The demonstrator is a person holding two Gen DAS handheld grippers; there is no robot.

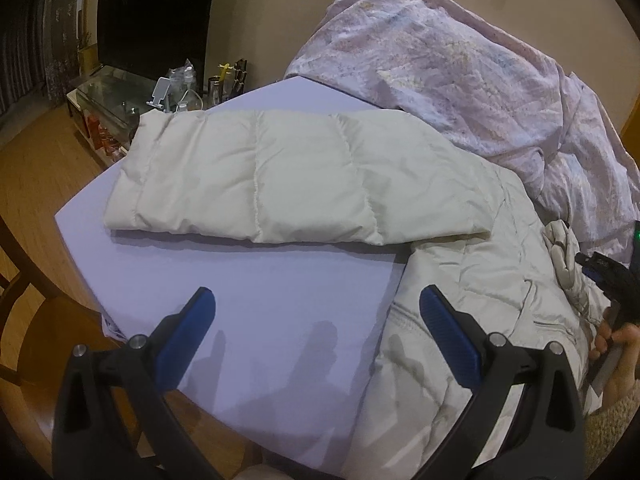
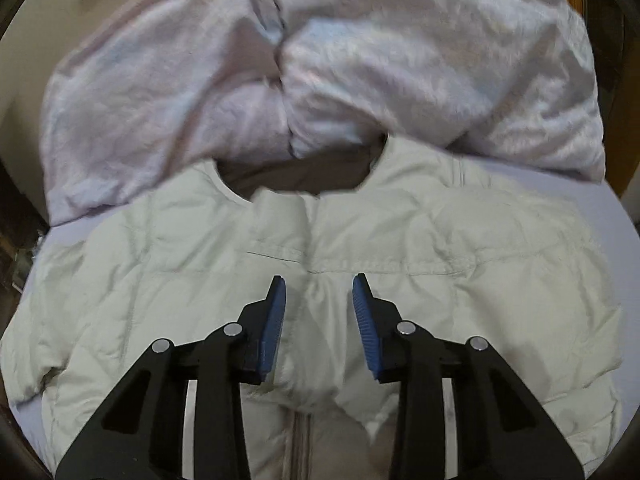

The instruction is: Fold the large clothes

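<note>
While hovering over the sheet (image 1: 256, 320), left gripper (image 1: 316, 304): jaws wide apart, nothing between them, blue pads (image 1: 188, 340) clear of any fabric. Just right of it, hem of the jacket (image 1: 460, 272), cream, quilted, lying flat on the bed. Beyond the gripper, one sleeve (image 1: 260, 184) stretched out sideways across the sheet toward the bed's corner. At the far right edge, right gripper (image 1: 608, 280) over the jacket, with a hand (image 1: 616, 344) below it. Seen from its own camera, right gripper (image 2: 319, 284): jaws partly open above the jacket's (image 2: 400, 248) front seam, zipper (image 2: 300, 440) below, no cloth pinched. Farther back, open collar (image 2: 296, 184), then a rumpled duvet (image 2: 320, 72) touching the jacket's shoulders. Off the bed's far corner, a cluttered glass table (image 1: 112, 100).
</note>
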